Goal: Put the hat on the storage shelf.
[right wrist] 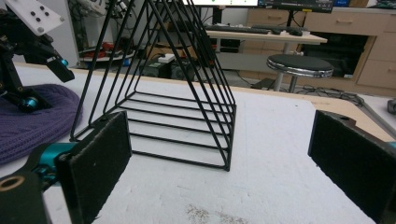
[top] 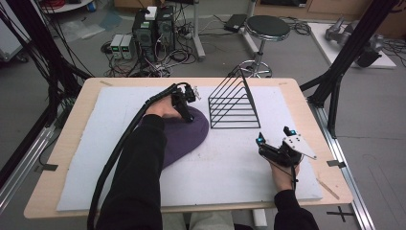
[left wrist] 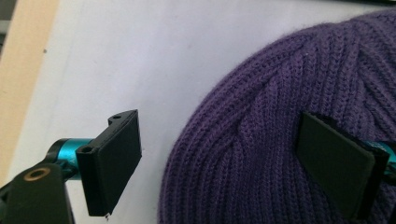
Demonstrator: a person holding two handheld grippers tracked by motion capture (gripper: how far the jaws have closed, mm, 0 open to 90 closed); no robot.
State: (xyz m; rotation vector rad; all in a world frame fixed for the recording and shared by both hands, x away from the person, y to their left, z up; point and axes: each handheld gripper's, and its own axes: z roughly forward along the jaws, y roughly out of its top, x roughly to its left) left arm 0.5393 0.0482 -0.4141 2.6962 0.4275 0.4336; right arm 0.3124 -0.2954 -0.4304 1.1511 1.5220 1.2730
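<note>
Left gripper (left wrist: pixel 219 158), fingers (left wrist: pixel 112 163) spread, straddles the hat (left wrist: pixel 280 93) edge; right gripper (right wrist: pixel 224 168) gapes before the rack (right wrist: pixel 177 107)

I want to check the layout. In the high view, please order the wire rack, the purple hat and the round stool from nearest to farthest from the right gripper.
From the right gripper:
1. Wire rack, just beyond it on the table.
2. Purple hat, to its left, under the left gripper.
3. Round stool, on the floor behind the table.
</note>
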